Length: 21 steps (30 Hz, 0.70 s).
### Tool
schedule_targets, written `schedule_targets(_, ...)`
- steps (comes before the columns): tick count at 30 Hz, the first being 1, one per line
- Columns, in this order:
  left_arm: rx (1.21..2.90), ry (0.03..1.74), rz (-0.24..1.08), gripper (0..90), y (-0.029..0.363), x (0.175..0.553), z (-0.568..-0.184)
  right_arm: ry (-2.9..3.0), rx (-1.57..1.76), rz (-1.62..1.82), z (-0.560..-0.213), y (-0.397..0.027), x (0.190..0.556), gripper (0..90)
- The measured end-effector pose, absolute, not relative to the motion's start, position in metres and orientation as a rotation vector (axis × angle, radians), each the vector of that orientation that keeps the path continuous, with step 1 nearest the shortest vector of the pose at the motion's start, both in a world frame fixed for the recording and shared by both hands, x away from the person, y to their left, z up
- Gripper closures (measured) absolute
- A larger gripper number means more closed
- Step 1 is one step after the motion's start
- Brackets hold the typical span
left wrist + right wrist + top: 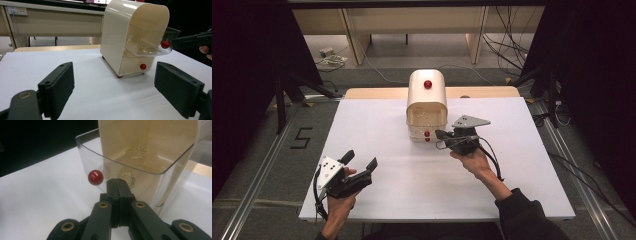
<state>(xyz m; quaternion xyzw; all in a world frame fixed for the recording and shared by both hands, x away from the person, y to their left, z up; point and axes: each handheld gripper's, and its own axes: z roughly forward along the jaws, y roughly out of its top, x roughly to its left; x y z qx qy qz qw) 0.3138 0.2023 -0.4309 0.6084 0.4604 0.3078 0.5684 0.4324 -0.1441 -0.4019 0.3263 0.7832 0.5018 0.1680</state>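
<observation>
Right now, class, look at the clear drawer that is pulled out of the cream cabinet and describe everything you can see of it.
The clear drawer looks like see-through plastic with a curved front and a round red knob. It is slid partway out of the cream cabinet, above a shut drawer with its own red knob. Thin gold rings lie on its floor. The right gripper, shut, sits just beside the knob, not gripping it.

A small drawer cabinet [427, 102] stands at the far middle of the table [377, 115], its middle drawer [152, 41] pulled out toward the right gripper [443, 135] just before it, while the left gripper [361, 161] hangs well apart over the table's near left corner.
</observation>
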Motion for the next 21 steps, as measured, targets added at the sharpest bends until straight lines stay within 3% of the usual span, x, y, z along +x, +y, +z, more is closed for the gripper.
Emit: schedule_targets(21,1.431,1.082,0.723,15.6,0.2021,0.3139,-0.4311,2.190,0.957,1.418,-0.4062,-0.1405,0.4405,90.0)
